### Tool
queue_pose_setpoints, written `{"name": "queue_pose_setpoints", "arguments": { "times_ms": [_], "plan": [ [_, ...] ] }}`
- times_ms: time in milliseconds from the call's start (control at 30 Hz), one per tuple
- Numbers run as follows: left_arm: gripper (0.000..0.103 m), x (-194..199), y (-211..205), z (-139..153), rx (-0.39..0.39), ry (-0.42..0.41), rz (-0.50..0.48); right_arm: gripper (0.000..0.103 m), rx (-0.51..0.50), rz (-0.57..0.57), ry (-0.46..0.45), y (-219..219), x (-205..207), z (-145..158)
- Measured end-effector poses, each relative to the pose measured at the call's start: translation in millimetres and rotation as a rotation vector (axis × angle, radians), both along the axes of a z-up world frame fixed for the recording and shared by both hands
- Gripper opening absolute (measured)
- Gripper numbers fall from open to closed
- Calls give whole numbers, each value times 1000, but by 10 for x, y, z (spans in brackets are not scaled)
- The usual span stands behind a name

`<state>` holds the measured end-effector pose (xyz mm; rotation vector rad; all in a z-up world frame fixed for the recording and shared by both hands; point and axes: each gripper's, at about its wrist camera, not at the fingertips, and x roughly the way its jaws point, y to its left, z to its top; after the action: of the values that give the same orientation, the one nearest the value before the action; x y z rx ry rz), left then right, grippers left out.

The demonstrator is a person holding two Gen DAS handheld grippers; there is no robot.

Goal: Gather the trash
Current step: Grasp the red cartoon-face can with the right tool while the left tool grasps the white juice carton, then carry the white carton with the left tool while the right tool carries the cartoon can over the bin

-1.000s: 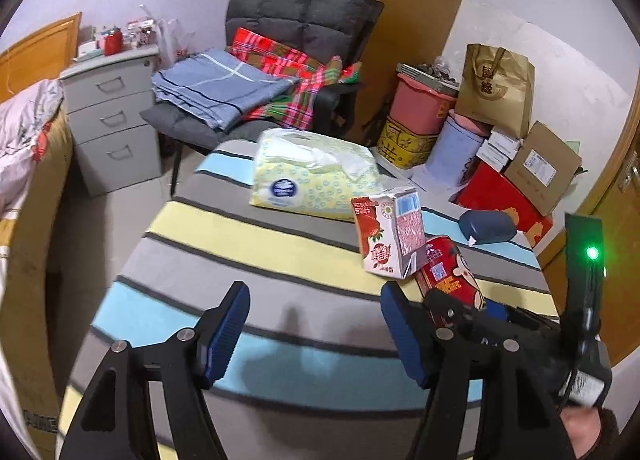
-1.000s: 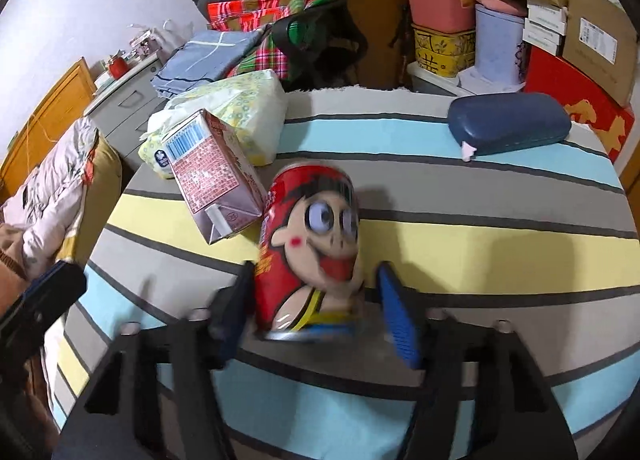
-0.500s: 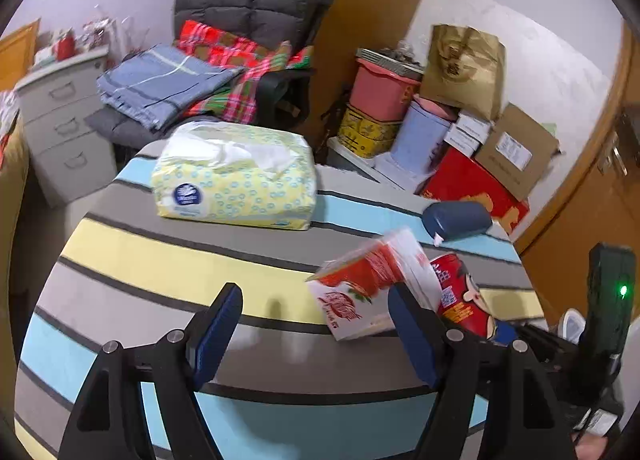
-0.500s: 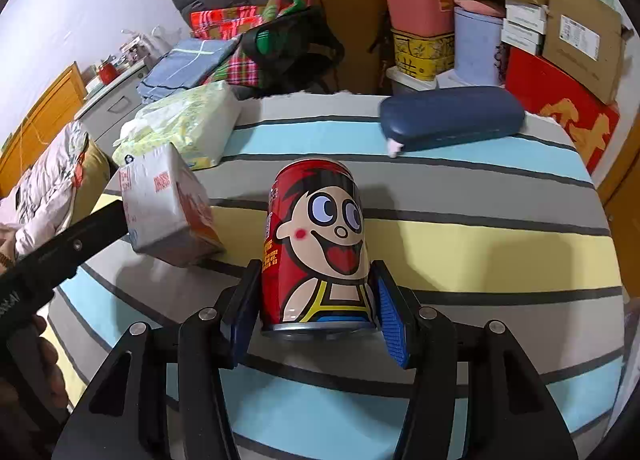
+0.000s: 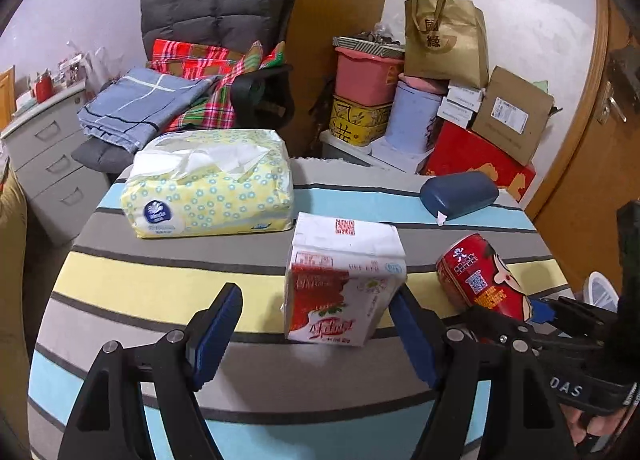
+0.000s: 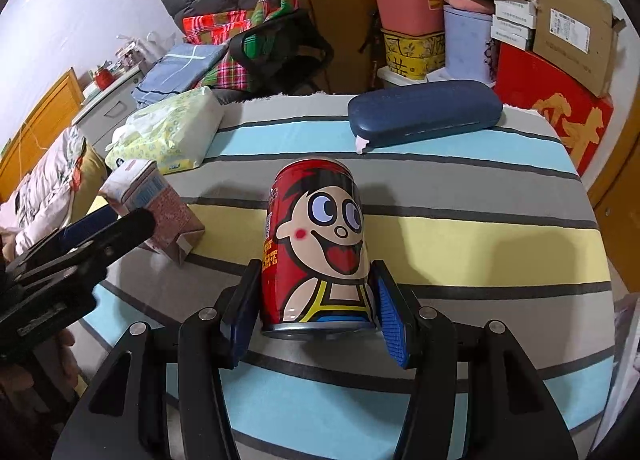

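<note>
Angling steeply down toward the striped tabletop (image 6: 500, 228), the right tool (image 6: 314, 314) grips a red cartoon can (image 6: 316, 244), both blue pads pressed against the can's lower sides. The can stands on end on the cloth, its long axis running away from the camera and its printed face turned toward the lens.

The left tool (image 5: 316, 334) also tilts downward, its jaws spread wide. A red-and-white milk carton (image 5: 342, 280) stands between them; the right pad lies just beside the carton's edge, though I cannot tell whether it touches, and the left pad is clearly apart from it. The carton stands upright, its long axis vertical and its strawberry-printed front facing the camera.

Beyond the carton lies a yellow tissue pack (image 5: 208, 184), and further right a dark blue case (image 5: 458, 192) near the tabletop's far edge.
</note>
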<state>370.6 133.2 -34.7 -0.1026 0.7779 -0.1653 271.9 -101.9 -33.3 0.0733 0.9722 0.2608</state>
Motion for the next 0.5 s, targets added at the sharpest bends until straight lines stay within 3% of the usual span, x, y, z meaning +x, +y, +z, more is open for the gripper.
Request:
{"name": "queue_pose_setpoints", "arguments": {
  "times_ms": [267, 400, 500],
  "plan": [
    [75, 110, -96, -95, 20, 10, -7, 55, -12, 12, -13, -34, -7, -4],
    [55, 101, -122, -97, 19, 9, -17, 55, -20, 12, -19, -28, -26, -6],
    [54, 75, -115, -104, 17, 8, -7, 55, -30, 21, -28, -16, -56, -7]
  ]
}}
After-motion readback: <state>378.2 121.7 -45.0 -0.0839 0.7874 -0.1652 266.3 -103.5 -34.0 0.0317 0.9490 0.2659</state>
